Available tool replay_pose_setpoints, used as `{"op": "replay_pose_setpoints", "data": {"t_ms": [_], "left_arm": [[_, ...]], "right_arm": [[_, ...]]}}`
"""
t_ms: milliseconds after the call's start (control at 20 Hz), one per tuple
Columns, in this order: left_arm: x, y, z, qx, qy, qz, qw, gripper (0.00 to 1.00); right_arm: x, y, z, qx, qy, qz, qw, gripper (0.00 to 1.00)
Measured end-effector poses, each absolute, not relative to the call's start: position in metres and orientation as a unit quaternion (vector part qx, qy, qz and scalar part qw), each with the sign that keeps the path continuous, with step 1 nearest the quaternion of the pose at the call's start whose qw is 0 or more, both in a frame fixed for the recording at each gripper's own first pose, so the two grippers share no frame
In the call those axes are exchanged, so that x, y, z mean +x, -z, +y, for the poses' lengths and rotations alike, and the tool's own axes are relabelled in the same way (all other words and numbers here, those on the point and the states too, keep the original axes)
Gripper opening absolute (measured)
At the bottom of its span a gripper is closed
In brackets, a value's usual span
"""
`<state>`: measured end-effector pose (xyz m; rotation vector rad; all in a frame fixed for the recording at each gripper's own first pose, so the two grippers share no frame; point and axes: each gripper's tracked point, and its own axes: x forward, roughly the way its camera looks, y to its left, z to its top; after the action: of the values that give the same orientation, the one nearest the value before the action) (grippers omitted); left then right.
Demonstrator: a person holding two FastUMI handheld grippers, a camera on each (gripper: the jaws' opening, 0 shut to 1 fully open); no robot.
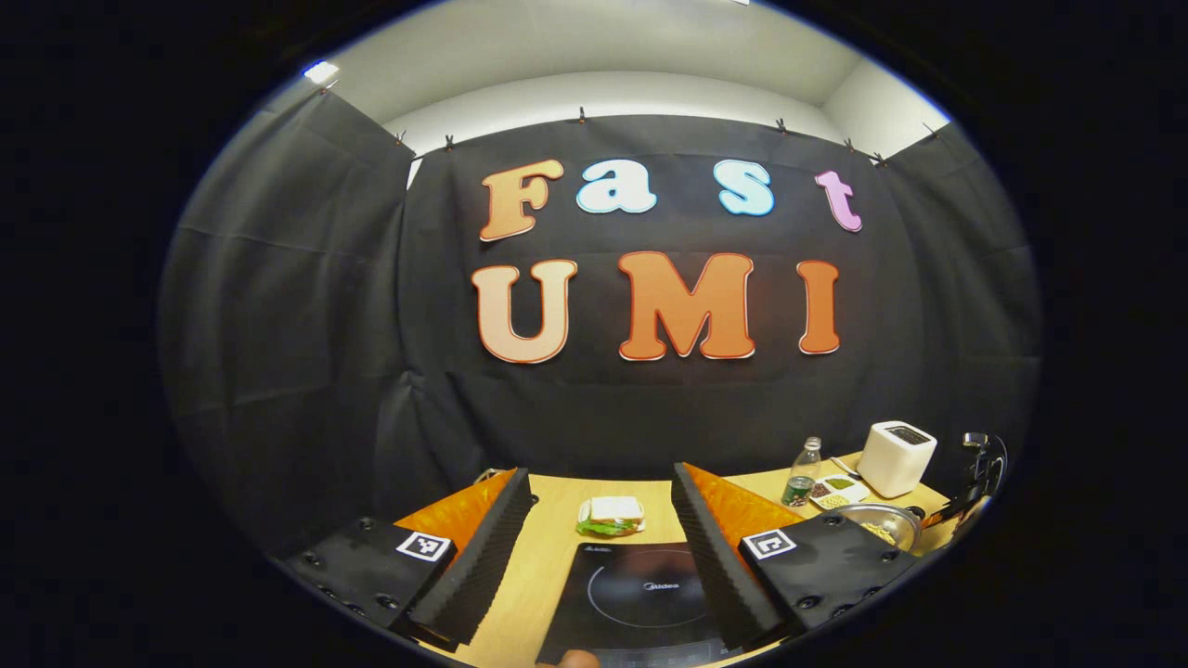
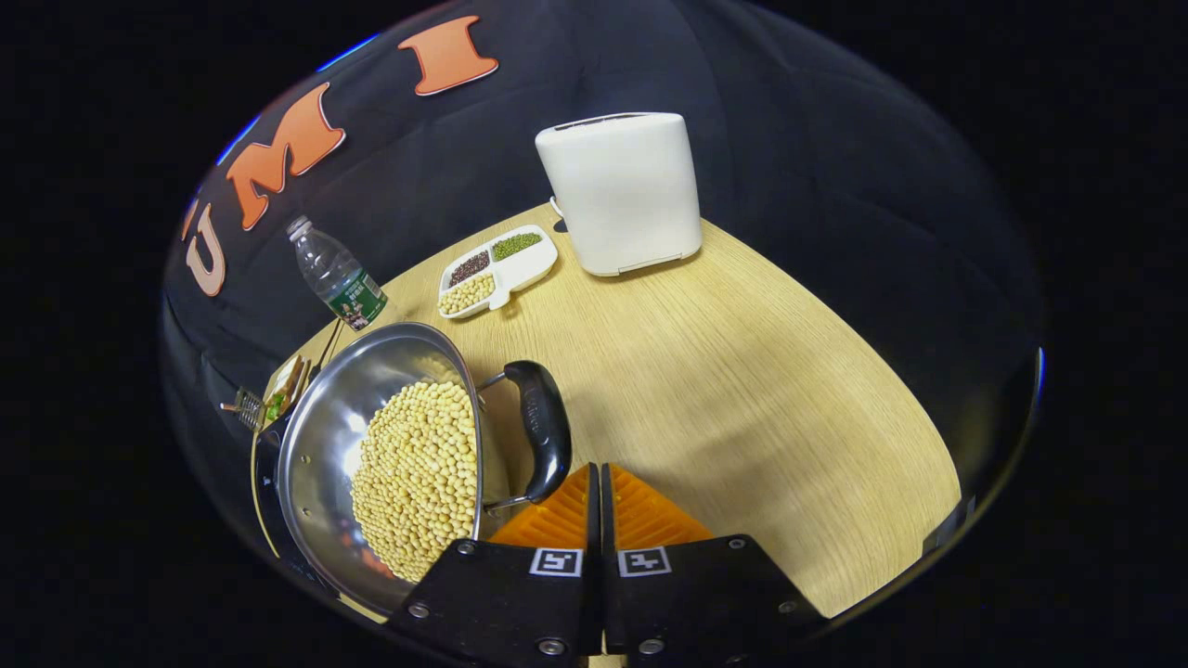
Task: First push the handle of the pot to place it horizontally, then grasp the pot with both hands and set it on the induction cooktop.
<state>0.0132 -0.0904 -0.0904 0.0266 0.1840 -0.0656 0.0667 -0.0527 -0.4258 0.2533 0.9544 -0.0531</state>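
Steel pot, heaped with pale beans, stands on the wooden desk, its black handle just beside the tips of the right gripper, whose fingers are pressed together with nothing between them. In the left gripper view the left gripper hangs with its fingers well apart and nothing held, above the black induction cooktop; the pot lies to its right, near a water bottle, a divided dish of beans and a white appliance. A sandwich lies beyond the cooktop. Judged risk: a push landing off the handle's middle could swing the pot bodily or slip off the rounded grip, and a jolt could spill beans over the low rim. Whether the right gripper's tips touch the handle cannot be told. The pot's far rim is cut off at the edge, and the cooktop's near edge is cut off as well.
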Motion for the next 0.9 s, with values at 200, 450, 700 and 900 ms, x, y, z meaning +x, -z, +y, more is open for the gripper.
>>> {"op": "replay_pose_setpoints", "data": {"t_ms": [200, 450, 700, 900], "left_arm": [[0.014, 0.117, -0.135, -0.006, 0.069, 0.109, 0.992, 1.0], [0.018, 0.154, -0.198, -0.019, 0.113, 0.132, 0.985, 1.0], [0.021, 0.196, -0.26, -0.009, 0.155, 0.154, 0.976, 0.97], [0.018, 0.239, -0.301, -0.014, 0.183, 0.191, 0.964, 0.99]], "right_arm": [[0.064, 0.394, -0.059, 0.119, 0.021, 0.421, 0.899, 0.0], [0.06, 0.34, -0.074, 0.113, 0.017, 0.353, 0.928, 0.01], [0.059, 0.313, -0.059, 0.114, -0.01, 0.315, 0.942, 0.14], [0.063, 0.317, -0.051, 0.09, -0.02, 0.302, 0.949, 0.48]]}}
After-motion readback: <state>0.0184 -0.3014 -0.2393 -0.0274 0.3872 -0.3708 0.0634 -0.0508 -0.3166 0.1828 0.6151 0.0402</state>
